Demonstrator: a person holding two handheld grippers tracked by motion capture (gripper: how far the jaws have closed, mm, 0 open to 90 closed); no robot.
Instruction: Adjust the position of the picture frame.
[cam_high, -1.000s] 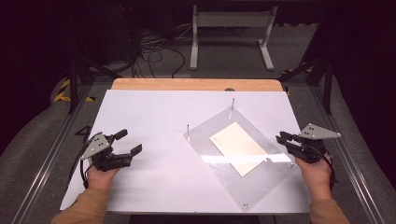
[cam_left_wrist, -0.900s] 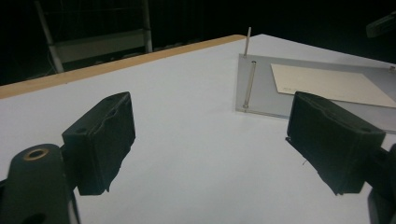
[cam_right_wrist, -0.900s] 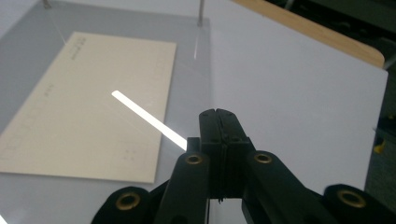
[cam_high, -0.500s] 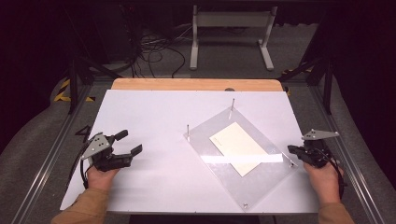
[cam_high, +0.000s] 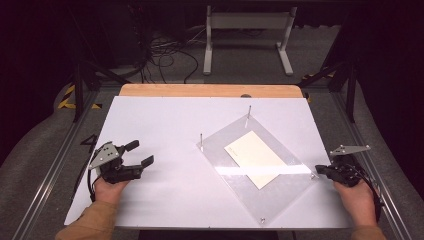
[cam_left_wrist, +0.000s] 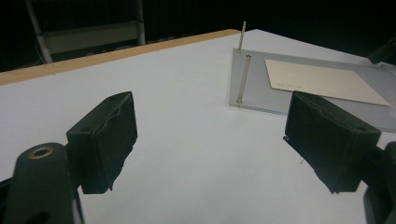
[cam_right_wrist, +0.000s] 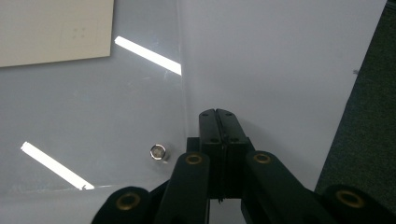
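A clear plastic plate (cam_high: 280, 192) lies turned on the white table (cam_high: 165, 120), with a cream card (cam_high: 252, 157) under or on it. Thin metal pins stand at its far corner (cam_high: 249, 111) and left corner (cam_high: 201, 140). My left gripper (cam_high: 137, 155) rests on the table left of the plate, jaws wide open with nothing between them; in the left gripper view (cam_left_wrist: 212, 126) the plate (cam_left_wrist: 254, 86) and card (cam_left_wrist: 322, 79) lie ahead. My right gripper (cam_high: 321, 170) is at the plate's right corner. In the right gripper view (cam_right_wrist: 218, 114) its jaws are pressed together beside a short pin (cam_right_wrist: 158, 151).
A wooden strip (cam_high: 210, 90) runs along the table's far edge. Metal rails (cam_high: 370, 165) flank the table on both sides. Cables and a white stand (cam_high: 245, 30) sit on the floor beyond. Dark carpet (cam_right_wrist: 364, 116) shows past the right table edge.
My right gripper has drawn back to the right and toward the person, from over the plate's right corner to the table's right edge. The left gripper has not moved.
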